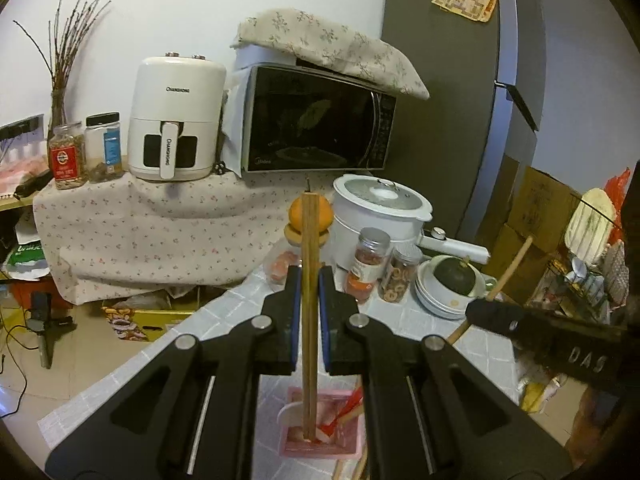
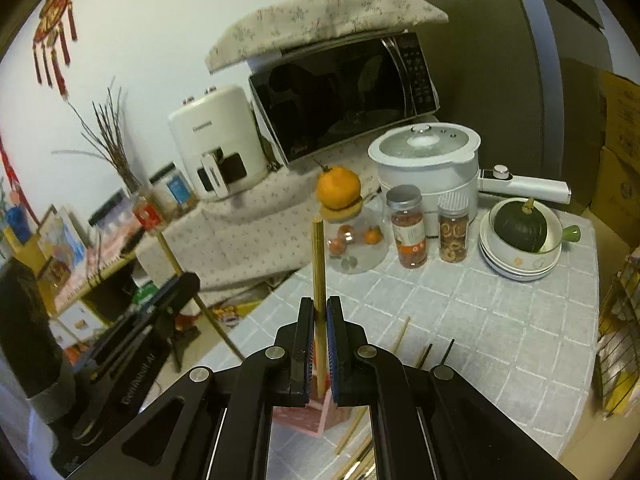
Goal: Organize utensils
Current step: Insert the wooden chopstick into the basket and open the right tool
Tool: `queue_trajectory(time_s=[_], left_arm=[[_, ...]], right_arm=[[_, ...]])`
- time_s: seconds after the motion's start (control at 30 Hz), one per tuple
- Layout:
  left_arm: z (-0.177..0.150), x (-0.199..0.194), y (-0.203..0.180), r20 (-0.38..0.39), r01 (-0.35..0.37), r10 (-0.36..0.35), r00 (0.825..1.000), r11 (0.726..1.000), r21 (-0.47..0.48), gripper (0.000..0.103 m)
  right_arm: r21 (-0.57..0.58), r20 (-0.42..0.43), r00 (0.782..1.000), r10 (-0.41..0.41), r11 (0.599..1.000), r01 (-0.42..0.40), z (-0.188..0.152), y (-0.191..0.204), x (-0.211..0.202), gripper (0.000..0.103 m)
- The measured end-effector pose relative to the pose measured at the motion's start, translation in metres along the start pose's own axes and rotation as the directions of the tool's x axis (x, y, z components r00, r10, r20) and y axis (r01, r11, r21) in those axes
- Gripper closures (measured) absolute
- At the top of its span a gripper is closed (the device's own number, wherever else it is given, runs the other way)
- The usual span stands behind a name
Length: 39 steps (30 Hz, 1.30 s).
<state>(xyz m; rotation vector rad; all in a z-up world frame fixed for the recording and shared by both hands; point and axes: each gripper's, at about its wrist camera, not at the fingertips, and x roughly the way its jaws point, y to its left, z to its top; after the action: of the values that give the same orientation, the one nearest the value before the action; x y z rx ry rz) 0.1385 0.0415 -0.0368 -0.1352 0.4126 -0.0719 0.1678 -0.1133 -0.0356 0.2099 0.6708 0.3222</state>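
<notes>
While the left gripper (image 1: 308, 280) clamps a brown wooden chopstick (image 1: 309, 248) above the pink square holder (image 1: 320, 446), the right gripper (image 2: 319, 312) pinches a pale bamboo chopstick (image 2: 319, 264) over the grey gridded tablecloth (image 2: 480, 320).

A lived-in home kitchen. A white air fryer (image 1: 176, 118) and a black microwave (image 1: 316, 118), its top draped with a floral cloth (image 1: 332, 48), stand on a lower cloth-covered surface against the wall, with food jars (image 1: 68, 156) at its left end. A tall grey fridge (image 1: 452, 92) bearing a paper note rises at the right. On the worktop (image 2: 480, 320), under a checked grey cover, a white electric pot (image 2: 428, 160) sits at the far edge beside an orange (image 2: 338, 188), two snack jars (image 2: 408, 226) and stacked bowls (image 2: 520, 264) holding a dark green squash (image 2: 520, 228). Cardboard boxes (image 1: 536, 204) pile up near the fridge, and a red hanging ornament (image 2: 54, 36) decorates the wall
</notes>
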Motion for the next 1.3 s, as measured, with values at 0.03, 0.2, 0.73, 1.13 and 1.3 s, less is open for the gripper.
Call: queue_trajectory(time_s=[0.03, 0.2, 0.73, 1.13, 1.3], left_arm=[[0.000, 0.002, 0.001, 0.002, 0.003, -0.003, 1.000, 1.000, -0.002, 0.093], [0.004, 0.012, 0.003, -0.019, 0.020, -0.021, 1.000, 1.000, -0.024, 0.093], [-0.002, 0.036, 0.006, -0.153, 0.040, -0.050, 0.987, 0.997, -0.068, 0.057], [0.000, 0.013, 0.022, -0.270, 0.019, -0.056, 0.961, 0.990, -0.140, 0.024], [-0.007, 0.001, 0.018, -0.347, 0.010, -0.058, 0.936, 0.990, -0.138, 0.016]], right_arm=[[-0.011, -0.003, 1.000, -0.007, 1.000, 0.007, -0.001, 0.001, 0.005, 0.097], [-0.054, -0.037, 0.998, -0.041, 0.998, 0.039, -0.006, 0.005, 0.028, 0.097], [0.014, -0.084, 0.995, 0.051, 0.999, -0.050, -0.004, -0.003, 0.050, 0.084], [0.057, -0.016, 0.999, 0.044, 0.997, -0.043, 0.004, -0.031, -0.004, 0.043], [0.076, -0.050, 0.999, -0.003, 0.997, 0.006, -0.006, -0.052, -0.016, 0.032]])
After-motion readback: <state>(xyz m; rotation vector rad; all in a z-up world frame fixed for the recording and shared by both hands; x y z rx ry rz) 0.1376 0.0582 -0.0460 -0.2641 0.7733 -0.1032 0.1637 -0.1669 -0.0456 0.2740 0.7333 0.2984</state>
